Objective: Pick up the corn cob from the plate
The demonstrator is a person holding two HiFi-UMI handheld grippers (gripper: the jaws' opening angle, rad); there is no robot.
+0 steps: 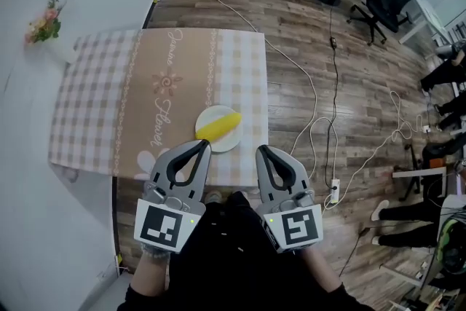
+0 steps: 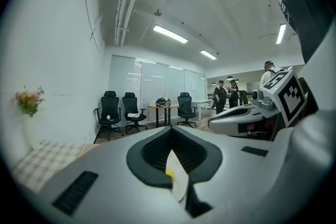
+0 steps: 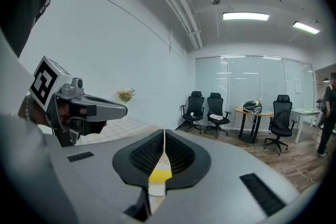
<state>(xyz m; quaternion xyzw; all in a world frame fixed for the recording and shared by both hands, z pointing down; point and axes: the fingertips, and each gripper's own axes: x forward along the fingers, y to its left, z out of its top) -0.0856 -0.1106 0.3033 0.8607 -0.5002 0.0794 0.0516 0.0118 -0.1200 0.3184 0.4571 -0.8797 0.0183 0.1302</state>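
Note:
A yellow corn cob [image 1: 218, 126] lies on a small white plate [image 1: 231, 143] near the front right corner of the checked tablecloth [image 1: 95, 105]. Both grippers hang side by side just short of the table's near edge, pointing at the plate. My left gripper [image 1: 204, 145] is shut and empty, its tip close to the plate's near left rim. My right gripper [image 1: 260, 149] is also shut and empty, just right of the plate. The left gripper view shows a sliver of corn [image 2: 169, 173] and plate [image 2: 179, 182] through the jaw hollow. The right gripper view shows the corn [image 3: 159, 175] likewise.
A vase of pink flowers [image 1: 45, 24] stands at the table's far left. Cables [image 1: 313, 95] and a power strip [image 1: 334, 192] lie on the wooden floor to the right. Office chairs [image 1: 382, 0] and desks stand beyond, with people at the far right.

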